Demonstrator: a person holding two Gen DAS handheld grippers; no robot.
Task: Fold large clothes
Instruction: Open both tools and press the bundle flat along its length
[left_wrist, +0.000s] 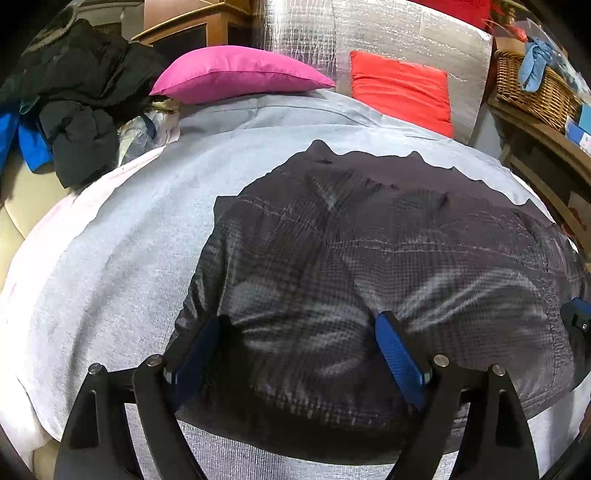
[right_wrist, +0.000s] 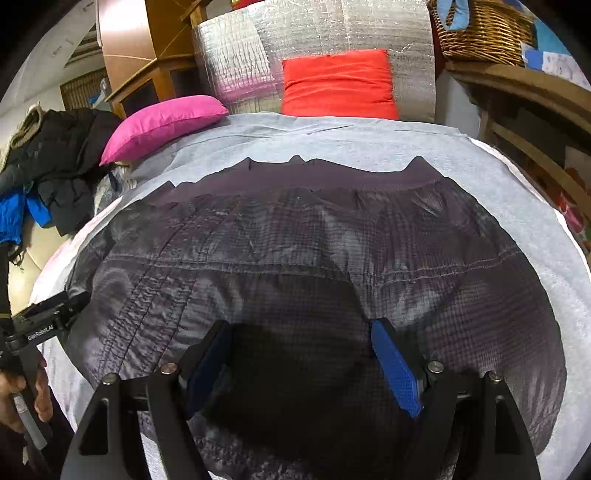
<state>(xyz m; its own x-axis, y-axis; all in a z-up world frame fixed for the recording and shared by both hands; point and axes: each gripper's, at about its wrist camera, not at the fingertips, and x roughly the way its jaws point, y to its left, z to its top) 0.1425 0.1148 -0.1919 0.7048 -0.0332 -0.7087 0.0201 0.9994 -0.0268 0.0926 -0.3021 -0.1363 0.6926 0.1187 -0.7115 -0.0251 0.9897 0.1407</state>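
A dark grey quilted jacket (left_wrist: 369, 258) lies spread flat on a light grey sheet (left_wrist: 122, 240); it also fills the right wrist view (right_wrist: 295, 258). My left gripper (left_wrist: 299, 328) is open, its blue pads (left_wrist: 397, 354) wide apart just above the jacket's near left part. My right gripper (right_wrist: 299, 332) is open over the jacket's near middle, its blue pads (right_wrist: 395, 369) wide apart. The left gripper's body shows in the right wrist view (right_wrist: 48, 317), held by a hand at the jacket's left edge. The right gripper's edge shows in the left wrist view (left_wrist: 578, 317).
A pink pillow (left_wrist: 236, 74) and a red pillow (left_wrist: 402, 88) lie at the far end against silver insulation (left_wrist: 406, 37). A pile of black and blue clothes (left_wrist: 66, 103) sits at the left. A wicker basket (left_wrist: 532, 85) stands on wooden shelving (right_wrist: 535, 122) at the right.
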